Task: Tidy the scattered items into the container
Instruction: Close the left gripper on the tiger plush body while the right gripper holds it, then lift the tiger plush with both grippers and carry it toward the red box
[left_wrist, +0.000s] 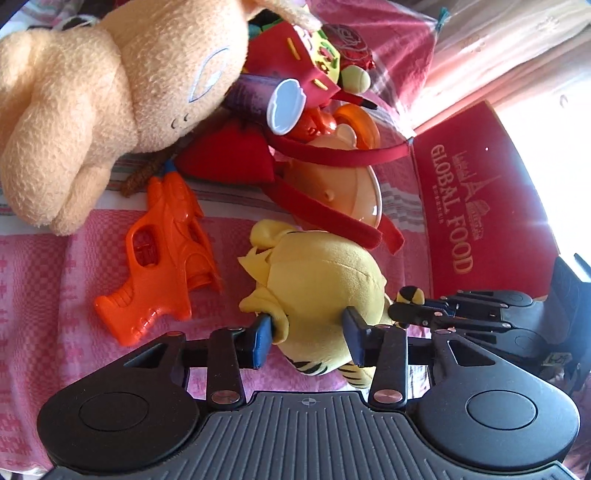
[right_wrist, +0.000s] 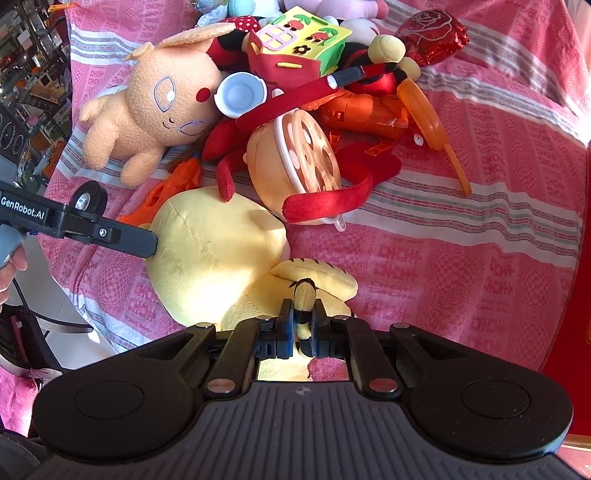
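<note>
A yellow plush tiger (left_wrist: 325, 280) lies on the pink cloth. My left gripper (left_wrist: 308, 332) is shut on its head, one pad on each side. My right gripper (right_wrist: 303, 328) is shut on the tiger's striped tail (right_wrist: 304, 295); the tiger's body (right_wrist: 218, 251) fills the middle of the right wrist view. The left gripper's finger (right_wrist: 125, 236) presses on the plush there. The right gripper also shows in the left wrist view (left_wrist: 406, 306), holding the tail tip. The red "Global Food" box (left_wrist: 480, 192) stands at the right.
A pile of toys lies beyond: a peach plush (left_wrist: 92, 99), an orange water gun (left_wrist: 166, 251), a red strap (right_wrist: 325, 203), a peach round toy (right_wrist: 295, 162), an orange racket (right_wrist: 432, 122) and a foam house (right_wrist: 295, 48). The cloth's edge is at the left.
</note>
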